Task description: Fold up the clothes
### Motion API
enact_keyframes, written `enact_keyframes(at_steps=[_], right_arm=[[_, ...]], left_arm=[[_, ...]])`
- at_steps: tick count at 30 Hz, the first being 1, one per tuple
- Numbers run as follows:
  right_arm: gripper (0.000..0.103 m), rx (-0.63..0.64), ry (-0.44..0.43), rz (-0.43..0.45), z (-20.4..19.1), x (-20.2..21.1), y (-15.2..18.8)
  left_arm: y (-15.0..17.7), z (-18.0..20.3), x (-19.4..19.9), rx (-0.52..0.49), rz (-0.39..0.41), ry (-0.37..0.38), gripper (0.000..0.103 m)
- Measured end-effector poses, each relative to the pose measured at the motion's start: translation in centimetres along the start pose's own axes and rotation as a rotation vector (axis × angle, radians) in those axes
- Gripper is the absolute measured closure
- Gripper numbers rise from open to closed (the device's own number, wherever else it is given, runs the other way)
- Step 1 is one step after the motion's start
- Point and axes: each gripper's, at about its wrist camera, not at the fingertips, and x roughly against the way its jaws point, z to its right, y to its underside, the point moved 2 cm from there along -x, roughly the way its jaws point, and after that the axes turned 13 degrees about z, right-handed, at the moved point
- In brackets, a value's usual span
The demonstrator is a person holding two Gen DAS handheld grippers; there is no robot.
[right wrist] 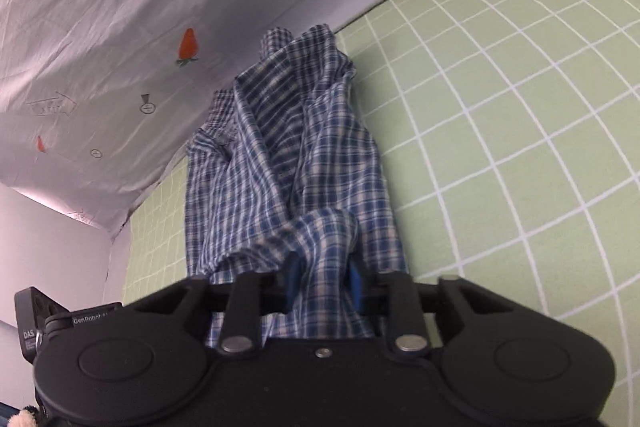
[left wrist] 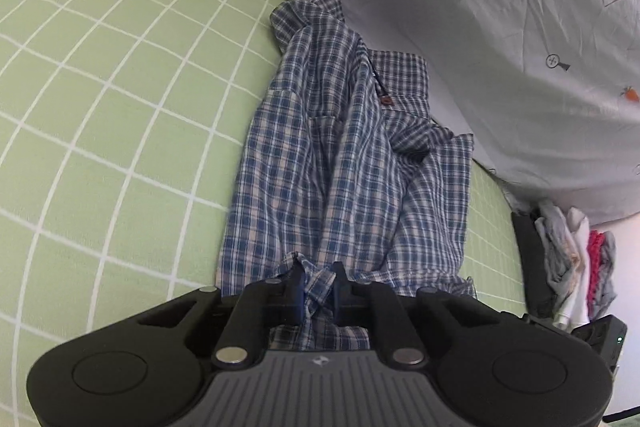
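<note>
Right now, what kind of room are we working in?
Probably a bedroom: the plaid shirt lies on a green grid bedsheet, beside a grey carrot-print duvet, with a clothes pile nearby.

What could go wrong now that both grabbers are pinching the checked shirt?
1. The shirt is bunched and twisted, so a fold now may trap wrinkles.
2. The left gripper and right gripper each pinch only a small wad of cloth, which might slip out if pulled.

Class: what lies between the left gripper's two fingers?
A bunched fold of the plaid shirt sits clamped between the fingers of the left gripper, seen in the left wrist view.
</note>
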Motion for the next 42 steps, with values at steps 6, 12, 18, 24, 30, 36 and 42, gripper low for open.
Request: enact_keyframes(at_steps=[6, 12, 18, 24, 30, 36, 42], right_arm=[[0.072, 0.074, 0.107, 0.042, -0.2, 0.9, -0.4], [0.036, 0.057, 0.139, 0.086, -0.3, 4.0, -0.2], [0.020, 0.004, 0.136, 0.094, -0.5, 8.2, 3.0], [0.016, -0.057, 0.151, 0.028, -0.7, 10.9, 6.2], [0.015, -0.216, 0.148, -0.016, 1.1, 12.2, 8.0], [0.025, -0.450, 0.045, -0.039, 3.2, 12.1, 9.4], [0.095, -0.554, 0.013, -0.036, 3.7, 10.9, 9.9]], left_arm=[[-1.7, -1.8, 2.0, 0.086, 0.104, -0.067, 0.082], [-0.1, -2.4, 5.9, 0.131, 0.145, -0.101, 0.040], [2.4, -3.0, 10.4, 0.181, 0.205, -0.146, 0.026], [5.9, -3.1, 13.3, 0.251, 0.172, -0.122, 0.019], [10.7, -2.5, 12.9, 0.255, 0.064, -0.151, 0.019], [12.8, -3.1, 12.5, 0.334, 0.049, -0.114, 0.019], [12.7, -3.5, 11.5, 0.376, 0.039, -0.077, 0.042]])
